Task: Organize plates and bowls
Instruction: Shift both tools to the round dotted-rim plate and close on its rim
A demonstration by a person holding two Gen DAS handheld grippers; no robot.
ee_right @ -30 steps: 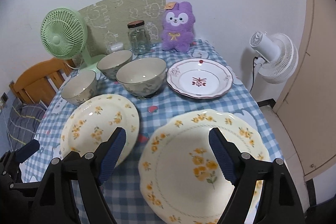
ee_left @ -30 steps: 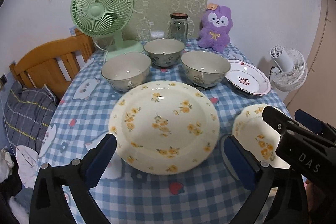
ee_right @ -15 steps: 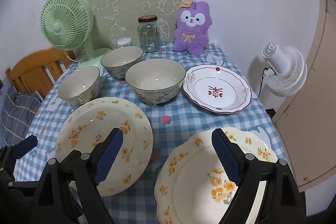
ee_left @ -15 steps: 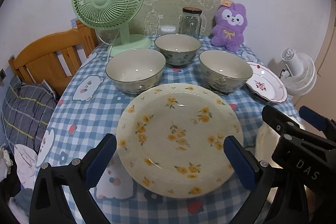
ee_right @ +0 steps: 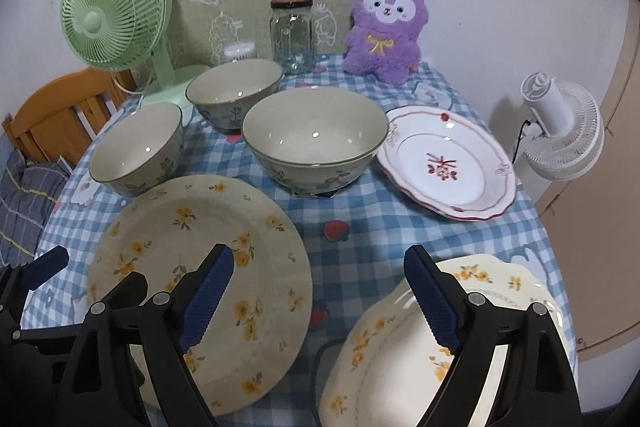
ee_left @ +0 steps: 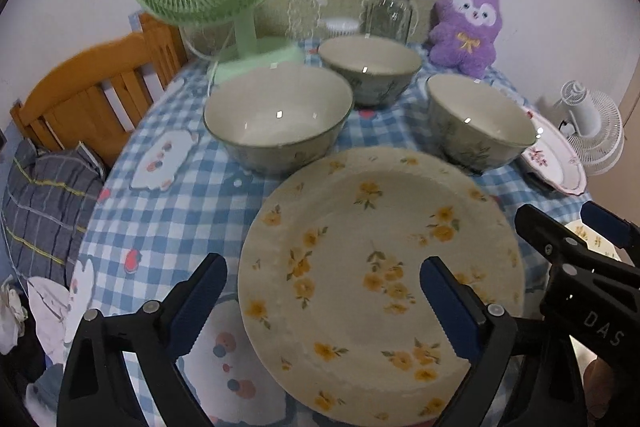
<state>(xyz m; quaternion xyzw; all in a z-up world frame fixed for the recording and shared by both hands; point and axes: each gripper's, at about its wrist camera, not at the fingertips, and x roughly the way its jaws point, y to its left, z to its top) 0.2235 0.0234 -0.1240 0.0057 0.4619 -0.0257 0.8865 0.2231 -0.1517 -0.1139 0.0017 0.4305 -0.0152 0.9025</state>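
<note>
Both claws — left gripper [ee_left: 322,297] and right gripper [ee_right: 318,297] — gape, empty; three cream ceramic bowls [ee_right: 314,143] stand beyond the yellow-flowered cream plate [ee_left: 380,267].

Black plastic gripper [ee_left: 322,301] frames, ridged blue pads [ee_left: 200,303], silver screws, white "DAS" lettering.

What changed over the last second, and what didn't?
Both grippers moved: the left gripper advanced toward the large yellow-flower plate, and the right gripper pulled back from the scalloped yellow-flower plate. Both stayed open, holding nothing. The three bowls and the red-pattern plate kept their places.
</note>
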